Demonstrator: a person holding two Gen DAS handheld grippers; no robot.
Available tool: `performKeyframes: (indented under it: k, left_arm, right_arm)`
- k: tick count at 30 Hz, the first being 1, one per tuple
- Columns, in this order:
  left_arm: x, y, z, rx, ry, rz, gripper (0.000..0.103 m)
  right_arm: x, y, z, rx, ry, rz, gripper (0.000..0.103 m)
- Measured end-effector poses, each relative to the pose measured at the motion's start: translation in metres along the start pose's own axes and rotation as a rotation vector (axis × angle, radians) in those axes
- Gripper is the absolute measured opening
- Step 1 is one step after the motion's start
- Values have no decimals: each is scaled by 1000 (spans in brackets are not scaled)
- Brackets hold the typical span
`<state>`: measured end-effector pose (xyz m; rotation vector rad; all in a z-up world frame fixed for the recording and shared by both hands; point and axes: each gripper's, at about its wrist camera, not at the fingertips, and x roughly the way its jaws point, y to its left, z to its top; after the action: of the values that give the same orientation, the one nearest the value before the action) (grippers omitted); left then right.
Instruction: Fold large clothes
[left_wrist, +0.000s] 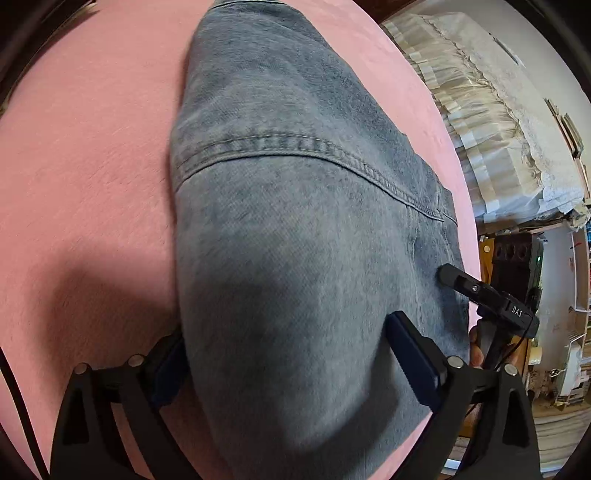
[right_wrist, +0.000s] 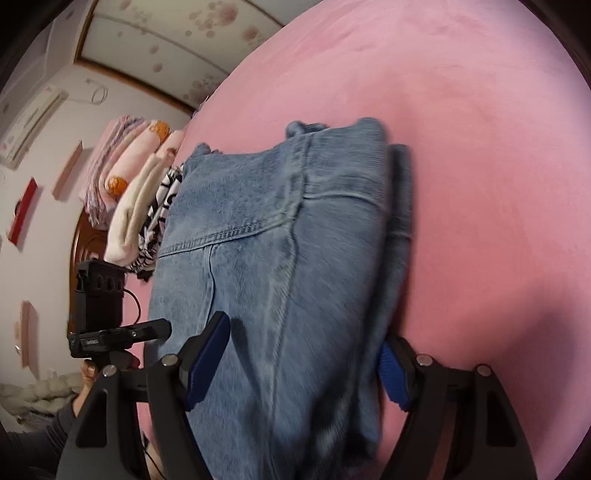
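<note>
Left tongs (left_wrist: 288, 354) and right tongs (right_wrist: 306, 365), both spread wide, straddle without gripping the folded, faded blue denim jeans (left_wrist: 295, 221) lying on the pink plush bed (left_wrist: 92, 166), toward twelve o'clock; closing carelessly could drag layers askew.

Left wrist view: looks steeply down along its own fingers, very close over the folded faded-blue denim jeans (left_wrist: 295, 221) on the pink plush bed cover (left_wrist: 92, 166); the right gripper (left_wrist: 448, 275) shows at its right edge. Right wrist view: same close downward look onto the jeans and cover, with the left gripper (right_wrist: 162, 328) at its left. Both views share the jeans' stitched seam area.
</note>
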<state>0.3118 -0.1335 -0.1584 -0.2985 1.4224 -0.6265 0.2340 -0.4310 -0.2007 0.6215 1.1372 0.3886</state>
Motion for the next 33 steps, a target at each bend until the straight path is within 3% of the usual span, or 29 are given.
performKeyframes:
  k: [6, 11, 16, 19, 20, 24, 28, 33]
  left_arm:
    - [12, -15, 4, 45, -3, 66, 102]
    - [14, -18, 9, 58, 8, 76, 102]
    - [14, -20, 9, 64, 9, 90, 102]
    - [15, -22, 7, 69, 4, 103, 103]
    - [16, -25, 7, 69, 3, 109, 102]
    - [11, -31, 3, 54, -36, 135, 83]
    - [-4, -42, 0, 61, -86, 163, 61]
    - [-31, -66, -18, 122, -144, 231, 49]
  right_arm:
    - [19, 11, 6, -53, 69, -67, 77]
    - [22, 13, 7, -41, 67, -69, 77]
    - [24, 20, 4, -70, 47, -127, 75]
    - [21, 20, 3, -61, 26, -136, 62]
    - [19, 17, 4, -46, 21, -128, 53]
    - [14, 16, 3, 3, 2, -111, 32]
    - [7, 38, 0, -31, -27, -178, 23]
    - [-12, 78, -13, -76, -101, -219, 19]
